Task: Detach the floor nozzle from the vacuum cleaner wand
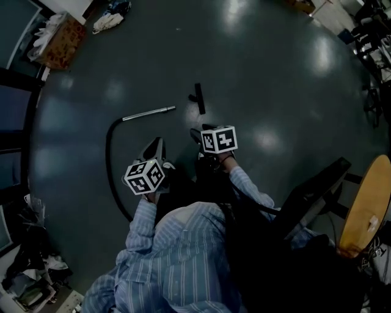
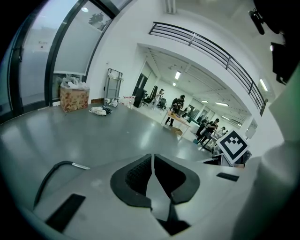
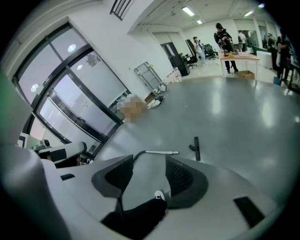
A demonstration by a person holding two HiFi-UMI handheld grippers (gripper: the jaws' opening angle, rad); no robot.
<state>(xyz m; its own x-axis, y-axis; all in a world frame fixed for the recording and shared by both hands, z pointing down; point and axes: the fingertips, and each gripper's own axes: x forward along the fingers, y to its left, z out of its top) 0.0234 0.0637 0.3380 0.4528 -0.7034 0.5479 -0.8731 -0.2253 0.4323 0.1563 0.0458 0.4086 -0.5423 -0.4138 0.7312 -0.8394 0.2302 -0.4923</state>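
The black floor nozzle (image 1: 198, 98) lies on the dark floor, apart from the silver wand (image 1: 148, 113), with a gap between them. A black hose (image 1: 110, 162) curves from the wand's left end back toward me. Both grippers hang in the air short of these parts. My left gripper (image 1: 154, 148) is shut with nothing in it; its pads (image 2: 140, 171) meet, and the hose (image 2: 49, 176) shows beyond them. My right gripper (image 1: 195, 134) stands open and empty. Past its fingertips (image 3: 149, 164) I see the wand (image 3: 159, 152) and nozzle (image 3: 197, 148). My own leg and shoe (image 3: 159, 194) show below.
A cardboard box (image 1: 58, 40) and a heap of cloth (image 1: 110, 18) sit at the far left by the windows. A black frame (image 1: 311, 195) and a round wooden board (image 1: 366, 208) stand close on my right. People stand at tables (image 3: 236, 58) far across the hall.
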